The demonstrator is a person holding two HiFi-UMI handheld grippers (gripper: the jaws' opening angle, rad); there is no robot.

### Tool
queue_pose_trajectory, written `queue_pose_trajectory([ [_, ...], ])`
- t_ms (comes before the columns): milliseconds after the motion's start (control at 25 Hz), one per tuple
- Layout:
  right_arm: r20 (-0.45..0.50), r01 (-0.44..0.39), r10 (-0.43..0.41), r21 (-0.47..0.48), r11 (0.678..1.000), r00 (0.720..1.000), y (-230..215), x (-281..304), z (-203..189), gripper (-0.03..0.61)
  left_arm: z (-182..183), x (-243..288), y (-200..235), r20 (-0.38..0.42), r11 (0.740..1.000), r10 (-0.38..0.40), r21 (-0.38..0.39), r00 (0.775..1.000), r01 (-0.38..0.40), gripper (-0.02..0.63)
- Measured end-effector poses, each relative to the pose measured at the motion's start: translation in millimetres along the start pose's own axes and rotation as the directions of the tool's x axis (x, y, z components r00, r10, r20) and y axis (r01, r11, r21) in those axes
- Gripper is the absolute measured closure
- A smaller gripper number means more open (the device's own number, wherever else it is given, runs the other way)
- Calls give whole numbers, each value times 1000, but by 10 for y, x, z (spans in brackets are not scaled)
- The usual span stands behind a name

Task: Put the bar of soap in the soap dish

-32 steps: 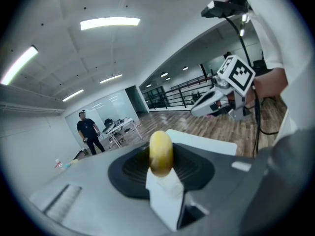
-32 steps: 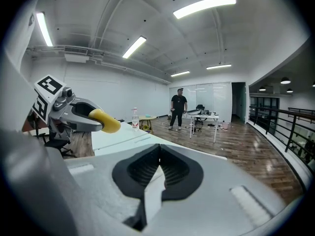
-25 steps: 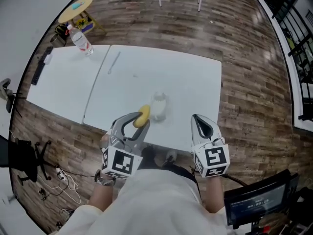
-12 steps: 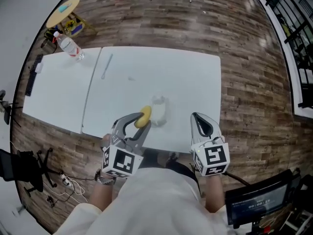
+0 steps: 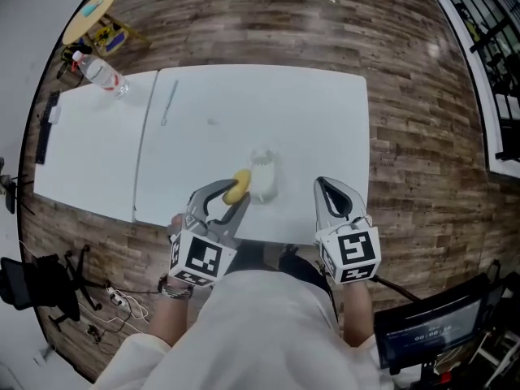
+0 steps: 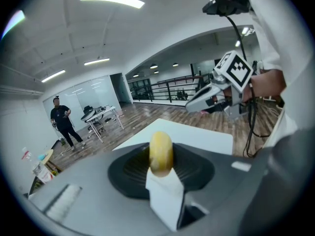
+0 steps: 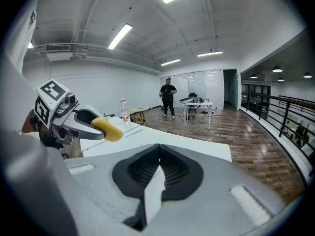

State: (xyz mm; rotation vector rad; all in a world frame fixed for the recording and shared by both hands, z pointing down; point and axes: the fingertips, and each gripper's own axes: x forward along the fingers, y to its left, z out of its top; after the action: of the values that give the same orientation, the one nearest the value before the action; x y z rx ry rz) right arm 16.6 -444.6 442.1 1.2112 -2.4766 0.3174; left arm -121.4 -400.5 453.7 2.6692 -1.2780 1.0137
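1. Yellow soap [image 5: 238, 186], a rounded bar, is gripped by one end in the left gripper [image 5: 227, 205]. The jaws are closed on its sides, and most of its length sticks out past the fingertips. It is held over the white table [image 5: 244, 104] close to the near edge, just beside the soap dish [image 5: 263, 175].
2. The bar is judged light, stiff and slippery, more so if damp. A hold further along its flat sides is judged safer than one at the curved end, where it could squirt out under pressure.
3. The right gripper [image 5: 326, 192] is seen with its jaws closed together on nothing. It is held near the table's near edge towards the right corner, apart from the dish.
4. The dish is pale and nearly lost against the white tabletop, so its rim, depth and material cannot be made out. Whether the bar touches it cannot be told.
5. In the left gripper view the dish is hidden behind the jaws and the bar. The table's near edge is partly covered by the grippers and the person's clothing [image 5: 268, 323].
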Motion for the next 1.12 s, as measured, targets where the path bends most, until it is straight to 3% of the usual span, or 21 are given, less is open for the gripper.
queue_pose_trajectory([
  [1120,-96,15,-9,69,997,995,-23,254,-306,575,-399,495,-86,-103,988,-155,-5,983,155,482],
])
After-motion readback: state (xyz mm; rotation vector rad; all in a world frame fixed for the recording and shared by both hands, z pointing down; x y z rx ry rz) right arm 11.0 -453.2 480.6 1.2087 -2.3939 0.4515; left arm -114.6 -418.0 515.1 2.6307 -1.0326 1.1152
